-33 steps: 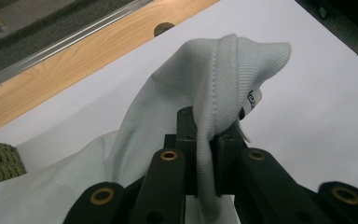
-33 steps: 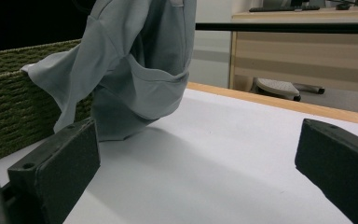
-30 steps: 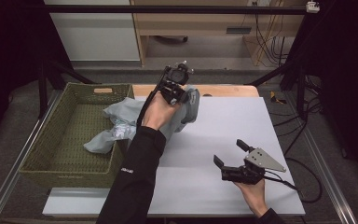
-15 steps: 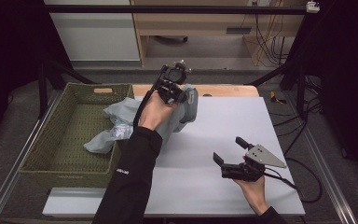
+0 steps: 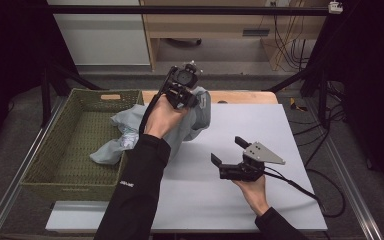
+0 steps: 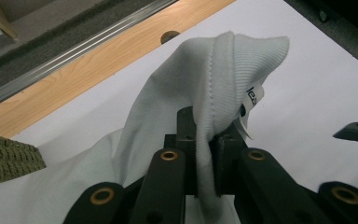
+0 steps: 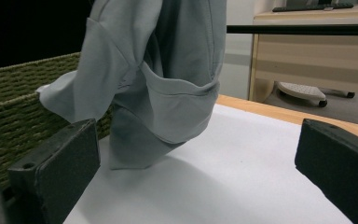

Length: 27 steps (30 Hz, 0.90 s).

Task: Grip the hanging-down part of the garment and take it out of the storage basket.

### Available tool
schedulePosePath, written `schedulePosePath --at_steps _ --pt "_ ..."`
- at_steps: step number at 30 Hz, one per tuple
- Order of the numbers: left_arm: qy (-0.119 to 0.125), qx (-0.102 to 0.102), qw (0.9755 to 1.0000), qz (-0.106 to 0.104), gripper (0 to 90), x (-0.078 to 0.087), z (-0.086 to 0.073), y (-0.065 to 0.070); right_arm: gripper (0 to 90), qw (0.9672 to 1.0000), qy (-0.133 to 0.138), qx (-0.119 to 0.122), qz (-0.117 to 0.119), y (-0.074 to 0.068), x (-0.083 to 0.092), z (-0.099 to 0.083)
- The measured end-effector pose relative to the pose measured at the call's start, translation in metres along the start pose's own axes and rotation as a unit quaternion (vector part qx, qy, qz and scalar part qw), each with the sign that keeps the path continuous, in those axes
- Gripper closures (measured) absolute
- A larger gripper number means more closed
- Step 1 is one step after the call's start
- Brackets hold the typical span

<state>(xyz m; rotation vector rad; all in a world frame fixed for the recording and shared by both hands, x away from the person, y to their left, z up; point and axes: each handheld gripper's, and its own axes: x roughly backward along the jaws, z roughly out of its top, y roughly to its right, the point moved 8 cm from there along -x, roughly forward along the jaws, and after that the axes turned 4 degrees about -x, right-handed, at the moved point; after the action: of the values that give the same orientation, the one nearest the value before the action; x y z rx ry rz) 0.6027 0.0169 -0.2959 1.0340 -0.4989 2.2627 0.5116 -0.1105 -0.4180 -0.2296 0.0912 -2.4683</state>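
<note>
Left tongs (image 5: 189, 98), raised above the far side of the surface, are clamped on a ribbed hem of the pale grey garment (image 5: 190, 117); in the left gripper view the fold of cloth (image 6: 214, 93) rises between the two closed jaws, a small white label (image 6: 251, 100) showing at its edge. Right tongs (image 5: 226, 151) stand wide open and hold nothing, held low over the white surface (image 5: 260, 120) near its middle, well apart from the cloth; in the right gripper view their two black jaws frame the hanging garment (image 7: 168, 79) from a distance.

Largest of the things is the white surface, with a wooden strip (image 5: 250, 96) along its far edge. Next comes the green woven basket (image 5: 50, 165), which sits at the left, just beside the surface. The garment hangs from the left tongs, its lower part draped over the basket's right rim and trailing into the basket (image 5: 107, 150). A black sleeve (image 5: 135, 195) covers the left forearm.
</note>
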Motion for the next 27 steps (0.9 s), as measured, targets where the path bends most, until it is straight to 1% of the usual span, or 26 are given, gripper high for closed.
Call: schedulePosePath --at_steps 2,4,5,7,9,10,12,13,14,15,18,19,21,22,23,24,25,26,27 --pt "0.004 0.0 1.0 0.001 82.9 0.0 0.0 0.0 0.4 1.0 -0.008 0.002 -0.001 -0.001 -0.007 -0.001" --pt "0.003 0.0 1.0 0.001 82.9 0.001 0.001 0.0 0.4 1.0 -0.005 0.001 0.003 -0.002 -0.014 -0.001" --pt "0.004 -0.001 1.0 0.0 82.9 0.002 0.001 0.0 0.4 0.9999 -0.009 0.013 0.001 0.0 -0.018 -0.003" --pt "0.008 0.002 1.0 -0.002 82.9 0.003 0.002 0.0 0.4 0.9997 -0.014 0.018 0.0 0.0 -0.025 -0.004" --pt "0.005 0.0 1.0 0.002 82.9 0.003 0.001 -0.001 0.4 0.9997 -0.018 0.015 0.0 -0.002 -0.032 -0.005" --pt "0.006 -0.001 1.0 0.0 82.9 0.004 0.001 0.0 0.4 0.9996 -0.019 0.02 0.002 -0.002 -0.036 -0.005" --pt "0.015 0.004 0.9998 -0.007 82.9 0.006 0.003 -0.001 0.4 0.9998 -0.015 0.01 0.003 -0.005 -0.043 -0.005" --pt "0.013 0.005 0.9999 -0.005 82.9 0.007 0.003 -0.002 0.4 0.9999 -0.015 0.005 0.001 -0.007 -0.048 -0.006" --pt "0.009 0.004 1.0 -0.001 82.9 0.006 0.002 -0.003 0.4 0.9998 -0.019 0.008 0.001 -0.007 -0.051 -0.007" --pt "0.008 0.003 1.0 0.0 82.9 0.006 0.002 -0.003 0.4 0.9997 -0.022 0.005 0.002 -0.009 -0.054 -0.008" --pt "0.008 0.002 1.0 0.0 82.9 0.006 0.002 -0.003 0.4 0.9997 -0.021 0.011 0.005 -0.01 -0.064 -0.009" --pt "0.008 0.001 1.0 0.0 82.9 0.006 0.002 -0.002 0.4 0.9996 -0.026 0.013 0.004 -0.009 -0.068 -0.01" --pt "0.005 -0.001 1.0 0.0 82.9 0.006 0.003 -0.002 0.4 0.9995 -0.032 0.009 0.003 -0.011 -0.076 -0.011" --pt "0.0 -0.004 1.0 0.001 82.9 0.006 0.003 -0.002 0.6 0.999 -0.039 0.021 0.002 -0.01 -0.079 -0.013" --pt "0.0 -0.005 1.0 0.0 82.9 0.007 0.003 -0.002 0.6 0.999 -0.038 0.022 0.004 -0.01 -0.083 -0.013" --pt "0.0 -0.006 1.0 0.001 82.9 0.007 0.004 -0.002 0.6 0.9991 -0.04 0.018 0.005 -0.01 -0.087 -0.013" --pt "0.0 -0.005 1.0 0.001 82.9 0.008 0.004 -0.002 0.7 0.9988 -0.043 0.022 0.002 -0.01 -0.09 -0.013" --pt "0.0 -0.003 1.0 0.002 82.9 0.008 0.004 -0.002 1.0 0.9988 -0.04 0.028 0.0 -0.009 -0.094 -0.012" --pt "-0.001 -0.004 1.0 0.002 82.9 0.008 0.005 -0.002 1.0 0.9989 -0.042 0.022 0.001 -0.01 -0.097 -0.012"
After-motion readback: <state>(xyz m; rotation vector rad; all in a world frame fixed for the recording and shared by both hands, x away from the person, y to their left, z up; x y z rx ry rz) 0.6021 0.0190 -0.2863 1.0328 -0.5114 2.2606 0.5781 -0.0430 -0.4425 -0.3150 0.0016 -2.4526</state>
